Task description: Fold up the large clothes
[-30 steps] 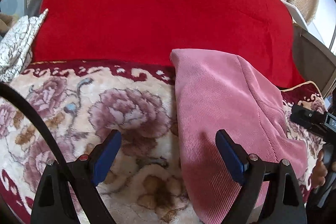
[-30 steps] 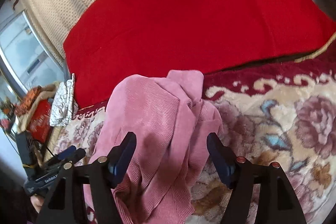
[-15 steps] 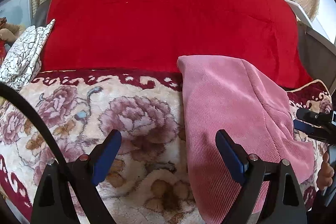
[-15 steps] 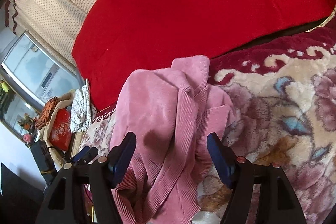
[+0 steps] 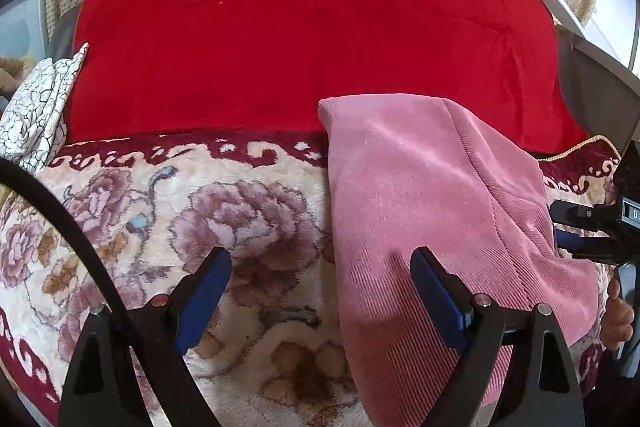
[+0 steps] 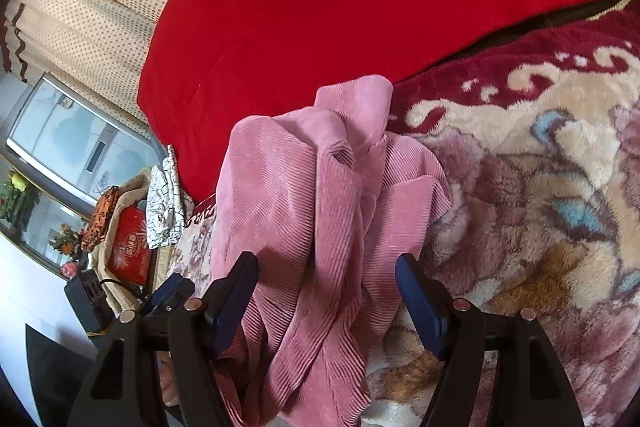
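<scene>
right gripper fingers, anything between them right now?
Yes: pink ribbed corduroy garment lies bunched between the open right gripper fingers, ungripped, in the right wrist view.

We find little legible: gold characters on the red box (image 6: pixel 130 251), left of the right tongs (image 6: pixel 326 297), are too blurred; the display (image 5: pixel 632 214) right of the left tongs (image 5: pixel 320 291) shows partial characters.

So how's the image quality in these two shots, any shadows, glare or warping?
Left wrist view: sharp, strong fisheye bending, and the left gripper casts a shadow on the pink garment. Right wrist view: sunlit, tilted, dark corners, washed-out window.
</scene>
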A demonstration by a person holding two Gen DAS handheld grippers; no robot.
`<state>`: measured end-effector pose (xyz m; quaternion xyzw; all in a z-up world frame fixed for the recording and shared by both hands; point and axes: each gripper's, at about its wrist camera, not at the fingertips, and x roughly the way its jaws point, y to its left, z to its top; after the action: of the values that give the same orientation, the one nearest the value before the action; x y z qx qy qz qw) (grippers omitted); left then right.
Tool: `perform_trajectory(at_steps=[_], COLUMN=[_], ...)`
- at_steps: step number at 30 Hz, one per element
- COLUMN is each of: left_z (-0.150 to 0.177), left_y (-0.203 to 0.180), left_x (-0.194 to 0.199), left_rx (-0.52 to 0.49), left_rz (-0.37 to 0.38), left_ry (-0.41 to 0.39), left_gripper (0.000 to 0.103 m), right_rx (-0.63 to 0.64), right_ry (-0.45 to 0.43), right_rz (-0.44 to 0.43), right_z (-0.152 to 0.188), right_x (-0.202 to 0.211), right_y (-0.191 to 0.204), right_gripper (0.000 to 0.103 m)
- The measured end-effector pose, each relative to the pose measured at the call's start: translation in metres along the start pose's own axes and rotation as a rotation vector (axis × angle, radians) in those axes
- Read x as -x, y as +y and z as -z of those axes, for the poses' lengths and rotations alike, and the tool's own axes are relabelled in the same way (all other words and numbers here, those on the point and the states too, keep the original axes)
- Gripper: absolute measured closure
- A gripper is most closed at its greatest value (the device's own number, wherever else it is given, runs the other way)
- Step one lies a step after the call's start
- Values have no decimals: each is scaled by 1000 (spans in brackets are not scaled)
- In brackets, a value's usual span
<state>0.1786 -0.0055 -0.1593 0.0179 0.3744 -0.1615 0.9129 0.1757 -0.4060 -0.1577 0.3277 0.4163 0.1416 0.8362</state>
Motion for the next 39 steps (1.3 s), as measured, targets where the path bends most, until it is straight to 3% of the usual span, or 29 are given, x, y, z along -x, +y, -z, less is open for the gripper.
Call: perform_trajectory(at_steps=[13, 20, 24, 31, 39], left_z=[-3, -2, -2, -2, 1], left_y=[-6, -9, -8, 10, 17], left_x=[-5, -11, -16, -36, -54], left_rx=[-4, -15, -1, 112, 211], left_rz=[14, 74, 182, 400, 537], left_ry=[13, 48, 97, 208, 289], left_gripper=[12, 12, 12, 12, 10], right_rx=[-23, -25, -58, -141, -150], right_ry=[48, 75, 104, 139, 144], right_rz=[-19, -14, -40, -133, -226], right_z=[0, -1, -3, -9, -14], right_x=[-3, -10, -18, -29, -39], right_y=[-12, -16, -25, -45, -47], right_gripper=[28, 27, 27, 21, 14])
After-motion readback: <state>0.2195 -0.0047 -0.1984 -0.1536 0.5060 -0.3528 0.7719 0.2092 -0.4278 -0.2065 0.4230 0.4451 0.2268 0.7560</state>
